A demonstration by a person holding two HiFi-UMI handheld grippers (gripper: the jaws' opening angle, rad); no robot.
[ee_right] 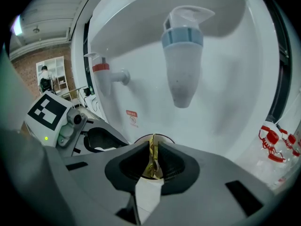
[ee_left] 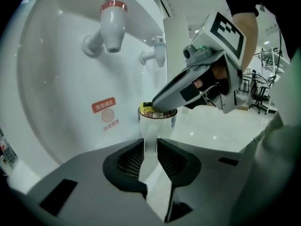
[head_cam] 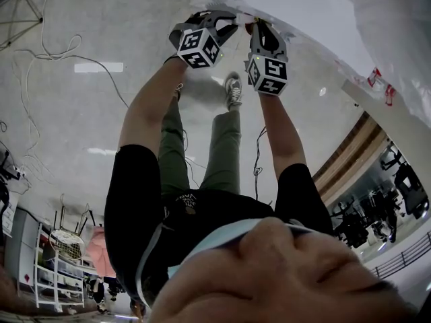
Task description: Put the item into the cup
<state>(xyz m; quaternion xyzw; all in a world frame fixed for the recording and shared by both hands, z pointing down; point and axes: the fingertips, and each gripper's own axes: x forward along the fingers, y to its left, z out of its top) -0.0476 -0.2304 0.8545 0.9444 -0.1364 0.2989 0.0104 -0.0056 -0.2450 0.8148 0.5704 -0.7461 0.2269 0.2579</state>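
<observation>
A clear plastic cup (ee_left: 163, 125) stands in front of a white water dispenser (ee_left: 61, 79). My left gripper (ee_left: 150, 142) is shut on the cup's near wall. A yellow sachet (ee_right: 152, 149) hangs on edge between the jaws of my right gripper (ee_right: 153, 158), which is shut on it. The sachet's lower end is inside the cup's rim (ee_right: 165, 137). In the left gripper view, my right gripper (ee_left: 163, 110) reaches in from the right and covers most of the cup's mouth, with the sachet (ee_left: 148, 110) showing at the rim. In the head view both grippers (head_cam: 229, 23) (head_cam: 254, 25) meet at the dispenser.
A red-banded tap (ee_left: 113, 22) and a blue-banded tap (ee_right: 182, 55) stick out of the dispenser above the cup. A red warning label (ee_left: 104, 106) is on its front. Red-printed packaging (ee_right: 270, 142) lies at the right. Cables (head_cam: 54, 56) trail over the floor.
</observation>
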